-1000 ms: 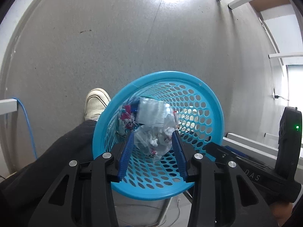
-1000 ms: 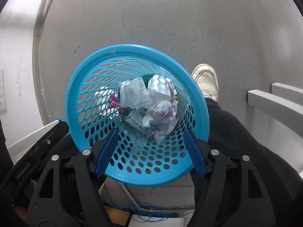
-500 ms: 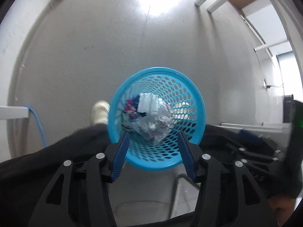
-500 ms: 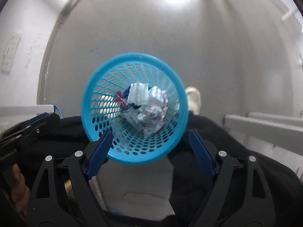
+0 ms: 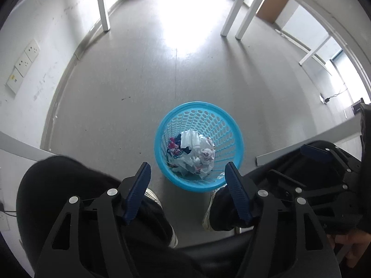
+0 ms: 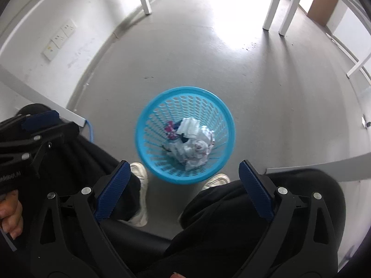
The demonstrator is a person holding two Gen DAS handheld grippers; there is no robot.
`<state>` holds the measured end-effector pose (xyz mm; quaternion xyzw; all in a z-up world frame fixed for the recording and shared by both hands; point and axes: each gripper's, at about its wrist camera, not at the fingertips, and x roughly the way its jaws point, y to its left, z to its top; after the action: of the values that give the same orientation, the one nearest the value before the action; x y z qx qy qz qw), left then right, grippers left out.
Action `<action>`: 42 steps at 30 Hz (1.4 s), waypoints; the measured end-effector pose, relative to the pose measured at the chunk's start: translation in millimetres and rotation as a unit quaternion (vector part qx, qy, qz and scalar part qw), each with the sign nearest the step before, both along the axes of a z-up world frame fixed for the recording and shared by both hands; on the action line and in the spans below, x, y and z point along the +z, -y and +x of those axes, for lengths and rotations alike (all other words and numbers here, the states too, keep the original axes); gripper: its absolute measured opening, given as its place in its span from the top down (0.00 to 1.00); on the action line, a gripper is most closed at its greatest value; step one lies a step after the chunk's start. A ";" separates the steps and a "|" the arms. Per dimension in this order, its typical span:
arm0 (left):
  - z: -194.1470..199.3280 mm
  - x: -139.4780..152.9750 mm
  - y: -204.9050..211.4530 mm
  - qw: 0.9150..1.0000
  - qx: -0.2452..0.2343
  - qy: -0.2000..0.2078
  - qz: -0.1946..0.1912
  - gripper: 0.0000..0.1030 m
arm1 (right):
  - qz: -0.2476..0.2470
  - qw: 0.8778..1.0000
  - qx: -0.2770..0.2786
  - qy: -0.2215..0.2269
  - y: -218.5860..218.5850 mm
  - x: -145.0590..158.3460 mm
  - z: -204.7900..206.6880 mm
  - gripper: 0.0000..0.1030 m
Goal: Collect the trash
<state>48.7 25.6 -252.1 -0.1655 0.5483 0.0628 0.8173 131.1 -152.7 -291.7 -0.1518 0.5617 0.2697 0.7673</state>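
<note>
A blue perforated plastic basket (image 5: 228, 129) stands on the grey floor between the person's feet; it also shows in the right wrist view (image 6: 153, 120). Crumpled white and coloured trash (image 5: 197, 153) lies inside it, seen too in the right wrist view (image 6: 192, 143). My left gripper (image 5: 187, 176) is open and empty, held well above the basket. My right gripper (image 6: 184, 173) is open and empty, also high above it. Each gripper shows at the side of the other's view.
The person's black-trousered legs (image 6: 231, 208) and white shoes (image 6: 139, 176) flank the basket. White table legs (image 5: 234, 11) stand on the far floor. A wall with sockets (image 5: 23, 62) is at the left. A blue cable (image 6: 90, 129) hangs by a white table edge.
Both grippers have risen far above the basket, which was close under them a second ago. The basket now looks small and the room floor has come into view.
</note>
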 end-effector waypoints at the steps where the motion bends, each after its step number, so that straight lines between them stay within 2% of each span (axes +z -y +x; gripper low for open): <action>1: -4.6 5.3 1.7 1.000 -0.002 0.007 -0.001 0.34 | 0.004 1.000 0.001 0.005 2.9 6.1 -3.7 0.12; 5: -28.1 26.3 9.5 0.999 -0.005 0.034 0.002 0.27 | 0.013 0.999 0.008 0.031 10.6 25.6 -24.6 0.11; 7: -39.8 35.0 15.5 0.999 -0.008 0.041 0.014 0.24 | 0.018 0.999 0.013 0.040 16.2 35.3 -36.6 0.10; 10: -57.4 53.3 24.9 0.997 -0.021 0.073 0.031 0.16 | 0.029 0.998 0.019 0.060 26.9 48.9 -52.4 0.09; 12: -65.2 61.5 30.4 0.995 -0.030 0.085 0.040 0.15 | 0.037 0.997 0.017 0.067 34.0 57.3 -60.0 0.09; 17: -78.8 75.2 33.1 0.992 -0.038 0.116 0.023 0.06 | 0.057 0.994 0.009 0.089 49.0 75.5 -75.5 0.09; 21: -75.9 63.2 33.6 0.991 -0.033 0.121 0.038 0.06 | 0.058 0.993 0.013 0.100 48.2 77.1 -74.4 0.08; 25: -65.6 47.3 25.9 0.995 -0.028 0.096 0.007 0.06 | 0.053 0.994 0.025 0.089 40.6 72.6 -68.2 0.08; 30: -56.3 37.8 19.5 0.996 -0.030 0.086 -0.001 0.06 | 0.054 0.995 0.027 0.074 36.3 67.7 -64.1 0.08; 34: -57.2 36.1 19.4 0.996 -0.028 0.082 -0.011 0.06 | 0.055 0.996 0.029 0.065 35.1 64.8 -62.6 0.08; 42: -60.4 34.8 20.1 0.996 -0.029 0.087 -0.008 0.06 | 0.064 0.996 0.022 0.052 36.3 63.4 -60.9 0.08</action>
<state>-11.7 5.5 -217.3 -0.1606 0.4804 0.0206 0.8620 70.2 -189.0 -228.3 -0.1286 0.4989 0.3132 0.7978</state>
